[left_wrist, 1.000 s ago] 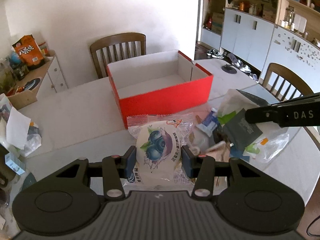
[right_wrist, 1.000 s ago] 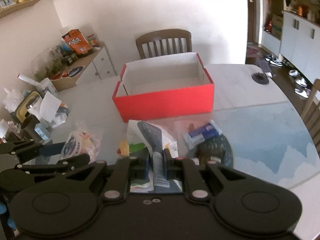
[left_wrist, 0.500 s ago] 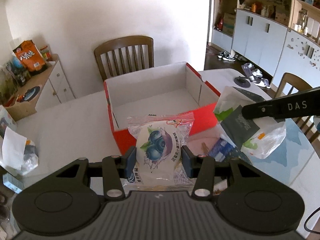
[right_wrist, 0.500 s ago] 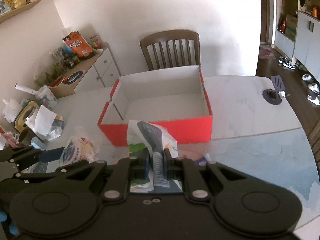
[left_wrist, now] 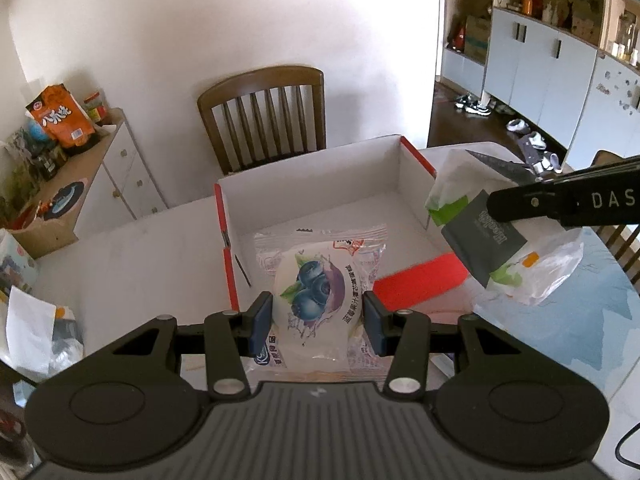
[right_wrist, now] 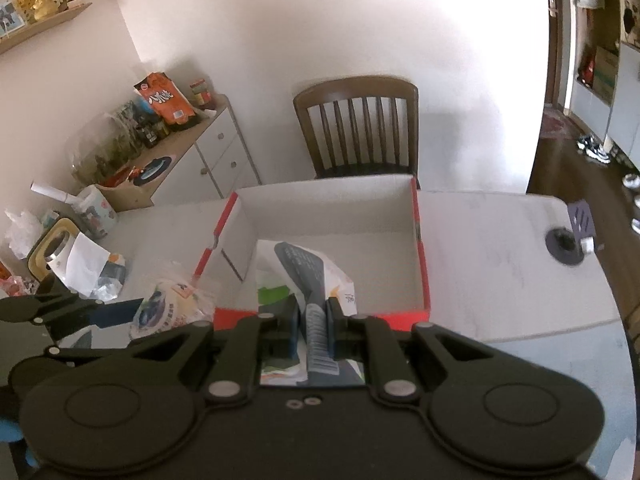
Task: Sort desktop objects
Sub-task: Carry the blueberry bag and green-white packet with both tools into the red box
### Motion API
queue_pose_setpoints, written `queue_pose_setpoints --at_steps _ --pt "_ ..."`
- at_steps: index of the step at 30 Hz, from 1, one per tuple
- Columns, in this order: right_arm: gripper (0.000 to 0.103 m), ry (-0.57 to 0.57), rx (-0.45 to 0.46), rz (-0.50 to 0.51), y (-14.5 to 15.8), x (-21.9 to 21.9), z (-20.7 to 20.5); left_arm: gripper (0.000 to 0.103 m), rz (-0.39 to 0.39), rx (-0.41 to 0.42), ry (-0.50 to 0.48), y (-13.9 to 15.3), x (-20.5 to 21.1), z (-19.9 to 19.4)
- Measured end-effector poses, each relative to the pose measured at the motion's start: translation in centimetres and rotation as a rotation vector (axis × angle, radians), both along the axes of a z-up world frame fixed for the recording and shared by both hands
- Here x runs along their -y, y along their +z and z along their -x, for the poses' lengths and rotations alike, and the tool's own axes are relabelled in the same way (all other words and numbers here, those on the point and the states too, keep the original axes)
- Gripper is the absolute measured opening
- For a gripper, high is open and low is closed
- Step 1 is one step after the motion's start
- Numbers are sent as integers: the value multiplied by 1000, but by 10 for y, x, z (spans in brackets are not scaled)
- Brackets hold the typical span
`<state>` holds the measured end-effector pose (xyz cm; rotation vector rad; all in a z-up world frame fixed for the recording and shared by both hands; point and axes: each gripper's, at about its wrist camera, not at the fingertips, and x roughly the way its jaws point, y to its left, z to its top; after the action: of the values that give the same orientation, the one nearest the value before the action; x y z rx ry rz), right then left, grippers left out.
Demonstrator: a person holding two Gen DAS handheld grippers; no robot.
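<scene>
Your left gripper [left_wrist: 318,322] tilts down over near-left corner of red box [left_wrist: 420,280], pads clamped on both sides of blueberry bun packet [left_wrist: 316,292]; packet juts forward beyond fingertips, above box floor. Your right gripper [right_wrist: 314,322] angles down above box's near wall, jaws pinched tight on white-and-grey pouch [right_wrist: 304,272]; pouch sticks up past fingers, over box interior.

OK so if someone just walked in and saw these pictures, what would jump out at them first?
Probably the red box with its white inside, open in the middle of the table in front of a wooden chair. Next, the two packets held above it: the left gripper clamps a blueberry snack packet, and the right gripper pinches a white, grey and green bag.
</scene>
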<state>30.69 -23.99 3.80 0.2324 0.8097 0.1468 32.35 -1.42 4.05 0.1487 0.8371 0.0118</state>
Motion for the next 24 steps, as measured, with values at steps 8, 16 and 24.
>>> queue_pose_setpoints --at_steps 8,16,24 --pt "12 6 -16 34 -3 -2 -37 46 -21 -31 -3 -1 -2 -37" --pt "12 1 -33 53 -10 -2 -69 46 -39 -38 3 -3 -8 -73" --pt "12 -18 -64 62 -29 -1 -101 46 -56 -93 -5 -19 -12 -104"
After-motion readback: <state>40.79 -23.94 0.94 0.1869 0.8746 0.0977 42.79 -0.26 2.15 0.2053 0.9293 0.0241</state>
